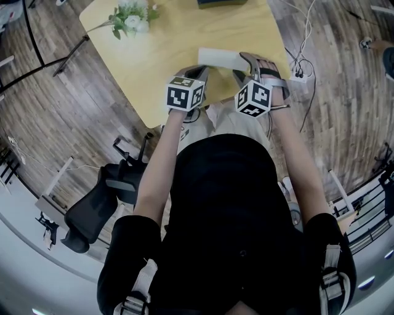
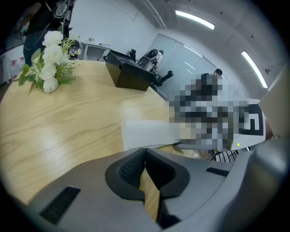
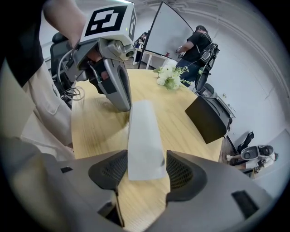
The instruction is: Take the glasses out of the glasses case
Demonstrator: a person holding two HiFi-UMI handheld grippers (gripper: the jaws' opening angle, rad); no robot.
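Note:
A closed white glasses case [image 1: 220, 58] lies near the front edge of the wooden table [image 1: 166, 49]. In the right gripper view the case [image 3: 144, 136] runs lengthwise between my right gripper's [image 3: 146, 171] pads, which press on its two sides at the near end. My left gripper [image 2: 144, 153] is shut with its tips together and nothing between them, and the case [image 2: 147, 133] lies just beyond the tips. In the head view the left gripper [image 1: 203, 69] sits at the case's left end and the right gripper [image 1: 243, 64] at its right end. No glasses are visible.
White flowers [image 1: 132, 18] lie at the table's far left corner and a black box [image 1: 221, 2] stands at the far edge. A power strip with cables [image 1: 300, 77] lies on the floor to the right. An office chair [image 1: 98, 203] stands to my lower left.

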